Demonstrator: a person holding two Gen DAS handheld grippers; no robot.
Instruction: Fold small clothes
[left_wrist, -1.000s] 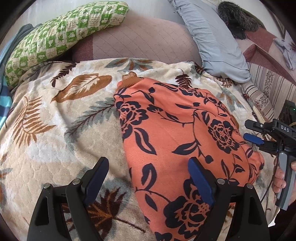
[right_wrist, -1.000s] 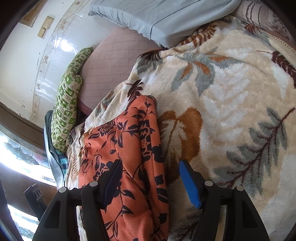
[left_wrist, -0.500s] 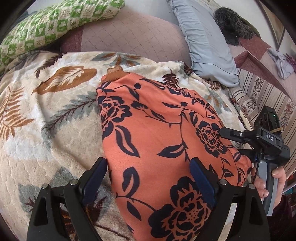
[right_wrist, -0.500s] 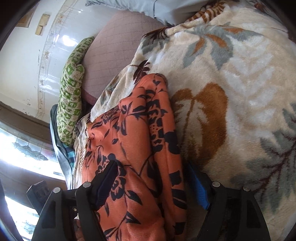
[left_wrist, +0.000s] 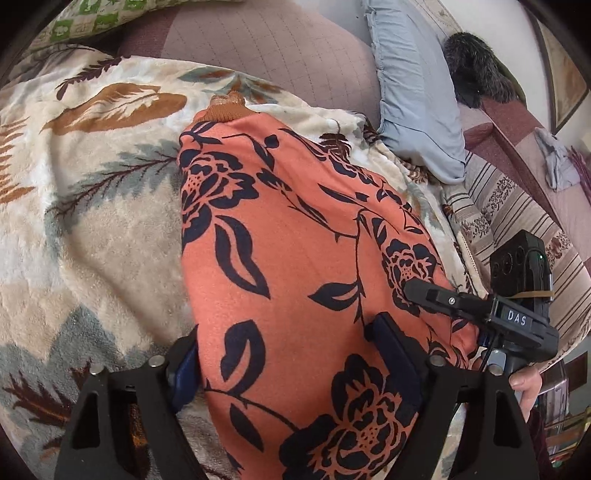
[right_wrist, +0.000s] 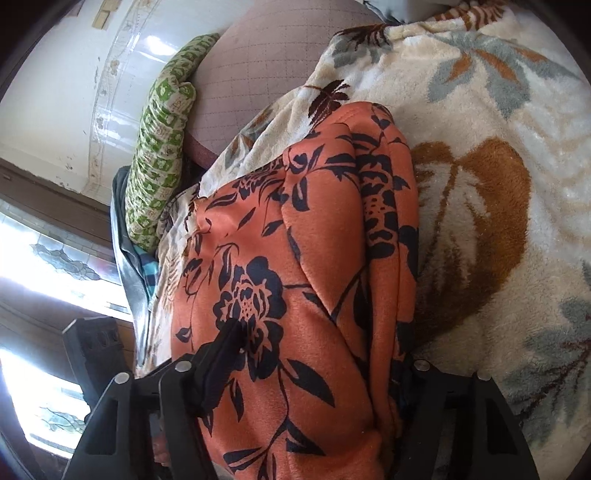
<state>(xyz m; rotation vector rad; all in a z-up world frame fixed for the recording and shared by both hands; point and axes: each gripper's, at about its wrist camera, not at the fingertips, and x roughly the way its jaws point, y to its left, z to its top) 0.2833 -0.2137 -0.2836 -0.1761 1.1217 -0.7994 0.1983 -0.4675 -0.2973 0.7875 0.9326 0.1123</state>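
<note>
- Left wrist view: my left gripper (left_wrist: 288, 350) straddles the near end of the orange floral garment (left_wrist: 295, 258) on the leaf-print blanket (left_wrist: 92, 240), jaws just narrowing, cloth between them; whether they pinch, I cannot tell.
- Right wrist view: my right gripper (right_wrist: 317, 354) likewise, jaws just closing over the garment's folded edge; grip unclear.

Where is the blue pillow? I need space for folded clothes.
In the left wrist view, the blue pillow lies upper right, past the orange garment, against the mauve cushion.

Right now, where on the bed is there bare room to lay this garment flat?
The leaf-print blanket is bare left of the orange floral garment, up to the quilted cushion. The right side is crowded: blue pillow and the bed edge.
</note>
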